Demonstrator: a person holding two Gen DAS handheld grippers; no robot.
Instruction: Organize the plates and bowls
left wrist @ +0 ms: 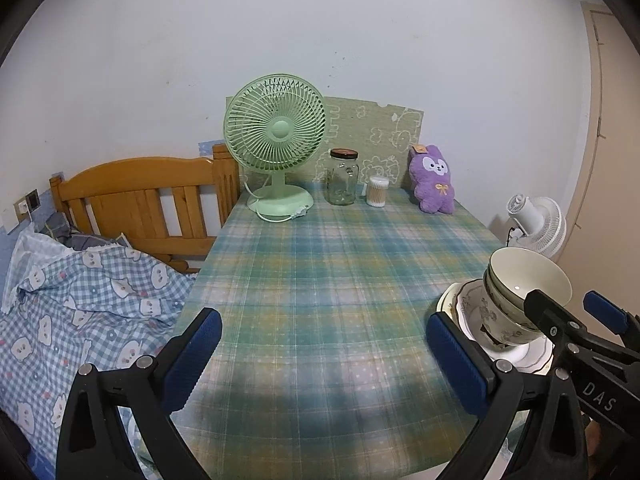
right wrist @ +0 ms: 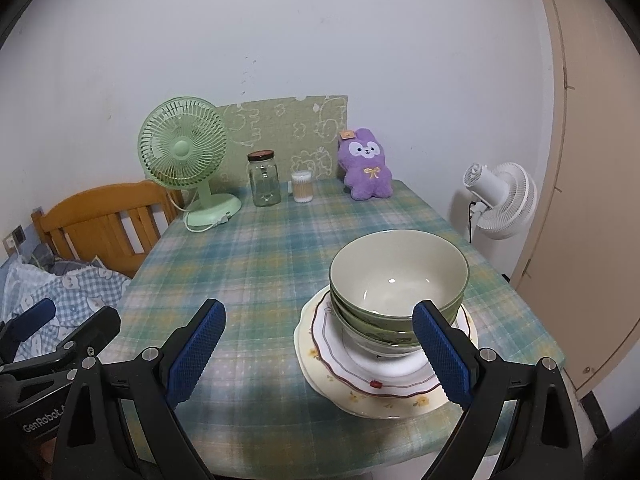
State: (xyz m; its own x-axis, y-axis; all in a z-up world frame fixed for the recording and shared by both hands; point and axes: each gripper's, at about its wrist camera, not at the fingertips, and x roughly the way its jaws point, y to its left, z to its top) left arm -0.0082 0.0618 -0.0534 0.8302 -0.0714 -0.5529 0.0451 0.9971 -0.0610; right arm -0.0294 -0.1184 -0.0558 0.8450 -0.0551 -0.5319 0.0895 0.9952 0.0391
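Hovering low over the plaid tablecloth (right wrist: 264, 264), you've got both claws spread wide and holding nothing — your left gripper (left wrist: 320, 356) over bare cloth, your right gripper (right wrist: 320, 354) just short of the crockery. The stacked bowls (right wrist: 398, 280), pale inside and green outside, sit nested on two plates (right wrist: 384, 384) near the table's right edge, and the right claw's right finger pad (right wrist: 442, 354) crosses in front of them in your right wrist view. Along the back wall stand a green fan (left wrist: 276, 136), a glass jar (left wrist: 342, 178), a tub of cotton swabs (left wrist: 377, 191) and a purple plush (left wrist: 433, 178) — all well apart from the stack. A white fan (right wrist: 502, 200) stands off the table's right side; a wooden bed frame (left wrist: 148, 200) and checked bedding (left wrist: 88, 300) lie to its left.
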